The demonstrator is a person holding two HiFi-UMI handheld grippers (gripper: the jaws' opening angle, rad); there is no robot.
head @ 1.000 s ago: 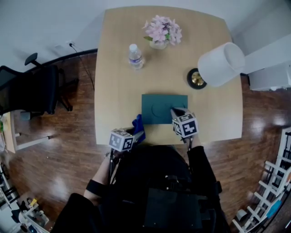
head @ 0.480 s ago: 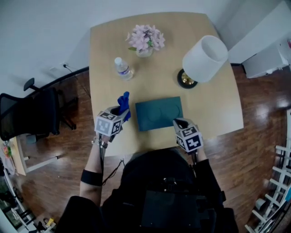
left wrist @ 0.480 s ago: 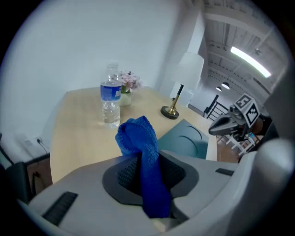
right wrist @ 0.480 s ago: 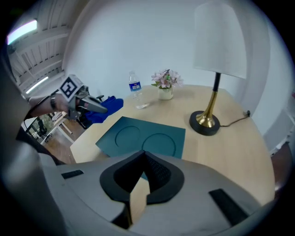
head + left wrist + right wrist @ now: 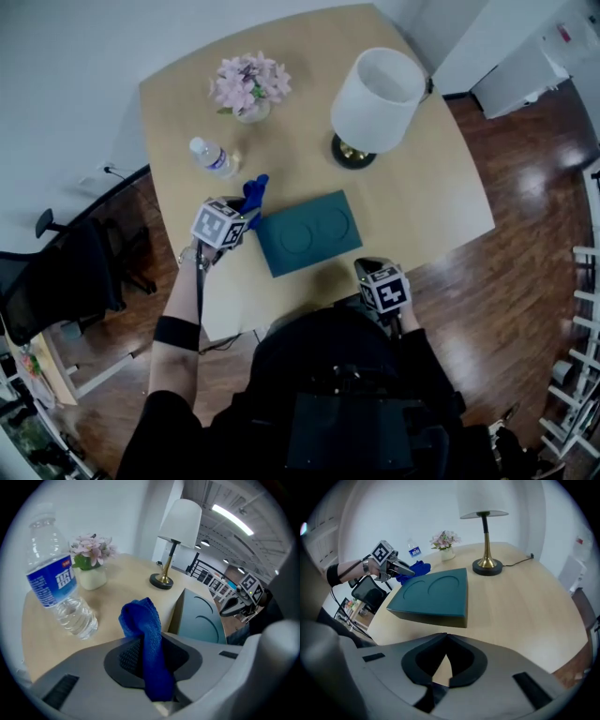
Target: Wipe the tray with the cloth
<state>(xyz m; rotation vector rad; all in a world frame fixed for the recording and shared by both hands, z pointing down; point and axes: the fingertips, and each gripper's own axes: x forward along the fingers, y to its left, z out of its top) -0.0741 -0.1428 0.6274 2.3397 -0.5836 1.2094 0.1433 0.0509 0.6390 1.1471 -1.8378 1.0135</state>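
The teal tray [image 5: 307, 232] with two round hollows lies flat on the wooden table [image 5: 422, 187], also visible in the right gripper view [image 5: 436, 595]. My left gripper [image 5: 242, 214] hovers just left of the tray's far left corner, shut on a blue cloth [image 5: 253, 195]. The cloth [image 5: 143, 630] sticks out bunched between the jaws and hangs above the table, clear of the tray [image 5: 199, 618]. My right gripper [image 5: 373, 272] is near the table's front edge, short of the tray. Its jaws [image 5: 446, 637] meet at the tips with nothing between them.
A water bottle [image 5: 212, 156] stands close beyond the left gripper. Behind it are a vase of pink flowers [image 5: 248, 84] and a white-shaded lamp [image 5: 375, 89] on a brass base. A black chair [image 5: 66, 277] stands on the floor at the left.
The left gripper carried the cloth from the table's front edge up along the tray's left side. The right gripper drew back off the tray toward the front edge.
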